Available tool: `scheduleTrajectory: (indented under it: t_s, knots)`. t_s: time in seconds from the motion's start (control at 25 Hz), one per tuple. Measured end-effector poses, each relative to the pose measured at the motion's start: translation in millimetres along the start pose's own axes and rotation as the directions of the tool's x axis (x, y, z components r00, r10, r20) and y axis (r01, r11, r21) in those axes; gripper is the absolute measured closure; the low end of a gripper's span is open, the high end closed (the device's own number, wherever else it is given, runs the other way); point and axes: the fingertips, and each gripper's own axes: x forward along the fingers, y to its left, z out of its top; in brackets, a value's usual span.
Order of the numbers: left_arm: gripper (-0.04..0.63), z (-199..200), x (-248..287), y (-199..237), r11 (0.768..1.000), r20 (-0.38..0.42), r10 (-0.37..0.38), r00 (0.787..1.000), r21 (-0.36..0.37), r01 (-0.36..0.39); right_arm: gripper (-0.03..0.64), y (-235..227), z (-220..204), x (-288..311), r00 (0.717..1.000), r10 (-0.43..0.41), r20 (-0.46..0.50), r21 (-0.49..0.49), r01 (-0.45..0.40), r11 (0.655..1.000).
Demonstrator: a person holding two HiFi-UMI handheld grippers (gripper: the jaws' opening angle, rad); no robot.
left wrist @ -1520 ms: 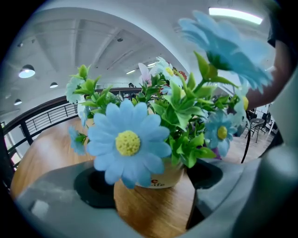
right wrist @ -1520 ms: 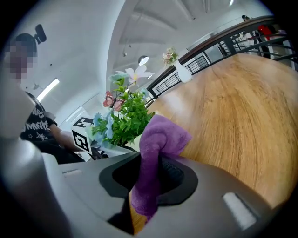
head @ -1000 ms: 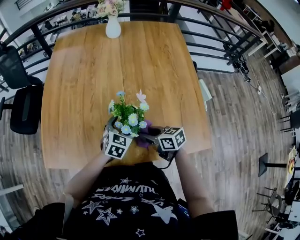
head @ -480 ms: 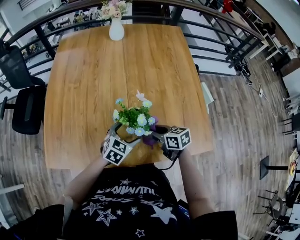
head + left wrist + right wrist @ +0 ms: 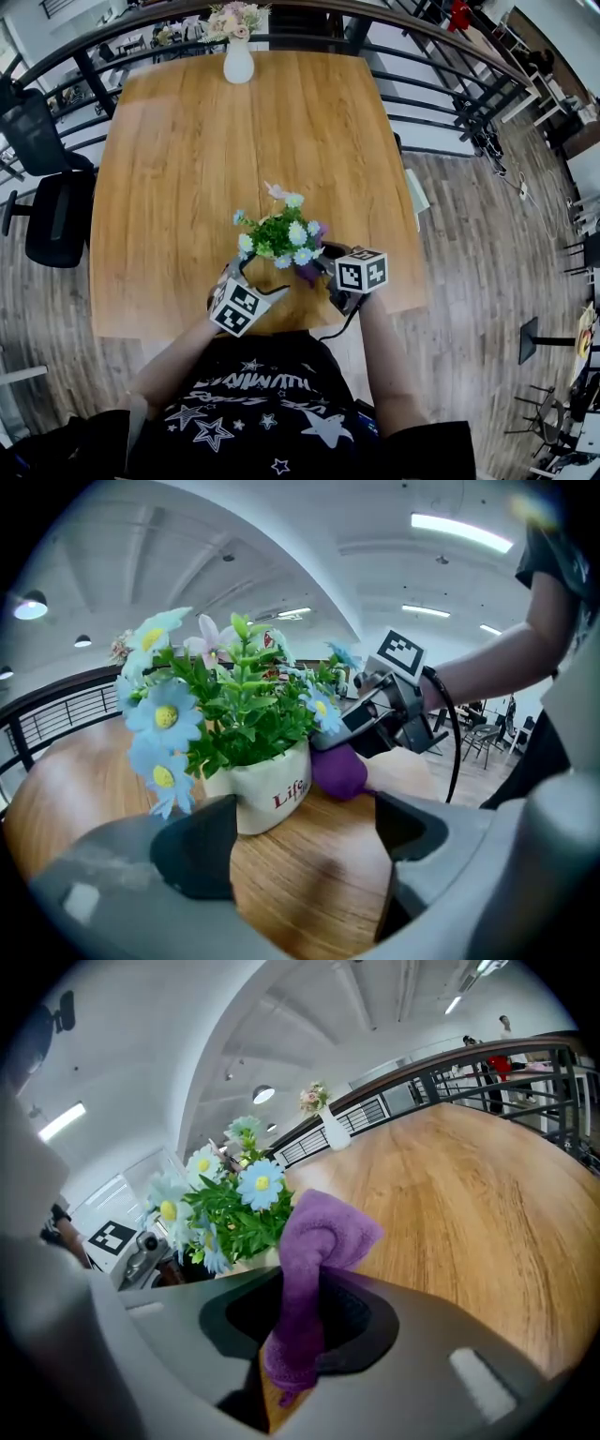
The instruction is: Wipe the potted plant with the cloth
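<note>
The potted plant [image 5: 279, 236], green leaves with pale blue flowers in a white pot [image 5: 261, 790] printed "Life", stands near the front edge of the wooden table [image 5: 187, 159]. My left gripper [image 5: 247, 281] is just on the near side of it, and in the left gripper view [image 5: 300, 829] its jaws stand wide apart with only bare table between them and the pot beyond their tips. My right gripper [image 5: 321, 269] is at the pot's right side, shut on a purple cloth [image 5: 313, 1258]. The cloth [image 5: 338, 771] presses against the pot's side.
A white vase of flowers [image 5: 238, 62] stands at the table's far edge, and a black railing [image 5: 422, 56] runs behind and to the right. A black office chair [image 5: 52, 216] is at the left. The table's front edge is close below the grippers.
The plant and the right gripper with the cloth sit a little further right than a second ago. The left gripper has drawn slightly back toward the person.
</note>
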Motion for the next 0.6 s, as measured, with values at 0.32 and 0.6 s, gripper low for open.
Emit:
scheduleTrajectory:
  t_s: [0.32,0.6]
  knots:
    - [0.117,-17.0,-13.9,16.7,1.0,-0.021,-0.001,1.0,-0.005,0.001,0.512,-3.6,-0.2,-0.1,1.0,-0.01,-0.002,0.011,0.01,1.0]
    - [0.117,-22.7,-17.3,50.9,0.997,-0.008,-0.028,1.0,0.077,0.029,0.512,-7.5,0.3,0.4,1.0,-0.012,-0.017,0.014,0.013,1.0]
